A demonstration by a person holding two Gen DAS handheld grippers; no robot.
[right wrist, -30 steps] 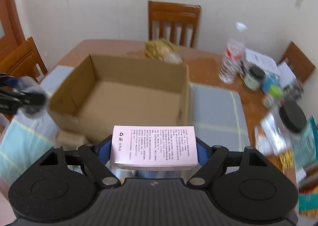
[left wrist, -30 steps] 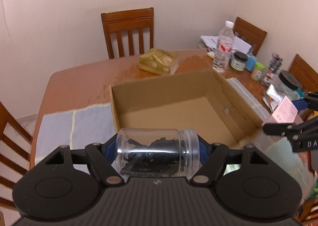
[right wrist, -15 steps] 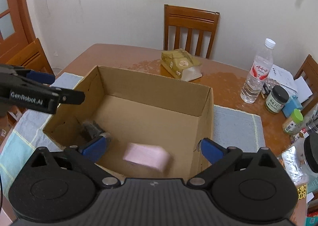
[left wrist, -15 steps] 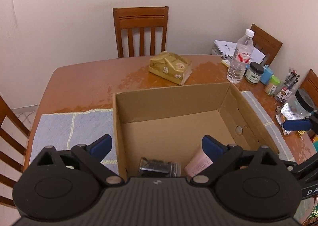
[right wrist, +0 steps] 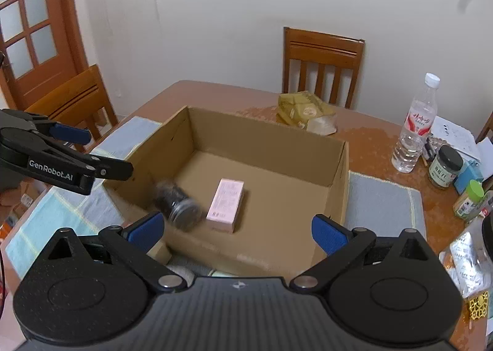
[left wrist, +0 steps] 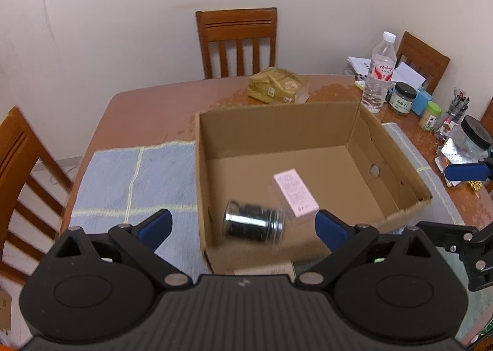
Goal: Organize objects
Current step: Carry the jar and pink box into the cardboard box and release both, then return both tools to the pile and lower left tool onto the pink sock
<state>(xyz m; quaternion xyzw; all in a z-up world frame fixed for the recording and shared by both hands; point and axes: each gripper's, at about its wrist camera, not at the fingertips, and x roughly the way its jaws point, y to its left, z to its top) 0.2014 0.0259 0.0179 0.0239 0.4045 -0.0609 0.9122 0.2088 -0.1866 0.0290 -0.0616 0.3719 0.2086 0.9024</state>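
Jar [left wrist: 253, 224] is lying on its side, blurred, in the near corner of the cardboard box [left wrist: 277, 125], just beside the pink carton [left wrist: 295, 192] lying flat on the box floor. Box is sitting on the desk [left wrist: 148, 107]. Left tool [left wrist: 243, 227] and right tool [right wrist: 237, 227] are both hanging wide open, holding nothing, jaws having just been opening.

A box [left wrist: 277, 132] is sitting on the table [left wrist: 148, 110], with a mat [left wrist: 129, 178] lying under its left side. Inside it, a jar [left wrist: 252, 225] is lying on its side just left of a carton [left wrist: 295, 192]. Behind the box a packet [left wrist: 277, 85] is lying, with a bottle [left wrist: 378, 73] standing to its right.
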